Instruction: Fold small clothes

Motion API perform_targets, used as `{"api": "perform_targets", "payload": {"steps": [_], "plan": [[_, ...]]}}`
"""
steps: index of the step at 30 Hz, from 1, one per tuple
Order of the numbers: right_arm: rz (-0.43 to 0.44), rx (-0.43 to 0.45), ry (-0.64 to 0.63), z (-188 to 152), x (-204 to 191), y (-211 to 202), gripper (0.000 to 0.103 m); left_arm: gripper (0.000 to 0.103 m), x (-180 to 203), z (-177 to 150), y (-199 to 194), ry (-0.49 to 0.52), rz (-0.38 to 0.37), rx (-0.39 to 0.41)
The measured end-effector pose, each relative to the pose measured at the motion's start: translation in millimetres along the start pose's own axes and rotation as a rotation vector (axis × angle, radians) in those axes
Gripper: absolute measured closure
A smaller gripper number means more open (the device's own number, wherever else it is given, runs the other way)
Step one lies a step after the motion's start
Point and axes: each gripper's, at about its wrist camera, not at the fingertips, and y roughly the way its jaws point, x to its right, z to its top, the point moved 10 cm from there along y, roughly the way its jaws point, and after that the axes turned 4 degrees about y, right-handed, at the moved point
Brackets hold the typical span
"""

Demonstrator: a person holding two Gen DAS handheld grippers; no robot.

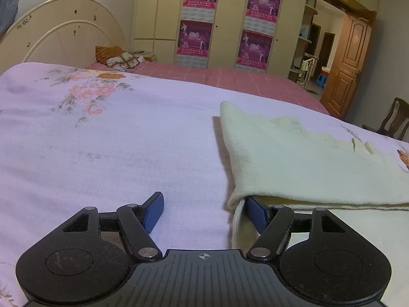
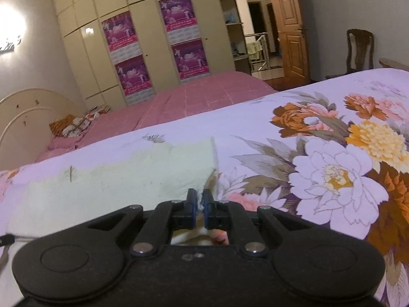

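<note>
A cream knitted garment [image 1: 301, 158] lies folded on the floral lilac bedsheet [image 1: 115, 140]. My left gripper [image 1: 204, 206] is open at the garment's near left corner; its right finger [image 1: 257, 213] is tucked under the folded top layer and its left finger [image 1: 154, 211] rests on bare sheet. In the right wrist view the same garment [image 2: 122, 176] lies left of centre. My right gripper [image 2: 200, 200] is shut on the garment's near right corner, a bit of cream fabric pinched between the blue pads.
A pink checked bed [image 1: 230, 79] with pillows [image 1: 117, 57] and a cream headboard [image 1: 64, 35] lies beyond. A wardrobe with purple posters [image 1: 225, 25] lines the far wall. A wooden door [image 1: 347, 58] and a chair [image 1: 393, 120] are at the right.
</note>
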Motion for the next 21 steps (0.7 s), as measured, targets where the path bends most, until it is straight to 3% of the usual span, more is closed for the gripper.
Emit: {"api": "perform_targets", "payload": {"steps": [8, 13, 17, 21], "plan": [[-0.035, -0.045, -0.017, -16, 6, 9, 0.096, 0.032, 4, -2, -16, 0.063, -0.003, -0.014], [-0.046, 0.028, -0.016, -1, 8, -7, 0.09, 0.032, 35, 31, -50, 0.125, -0.126, 0.138], [-0.024, -0.003, -0.043, -6, -6, 1, 0.09, 0.032, 64, 38, -20, 0.136, -0.203, 0.097], [-0.037, -0.033, -0.11, -18, -10, 7, 0.094, 0.032, 68, 6, 0, 0.158, -0.228, -0.019]]}}
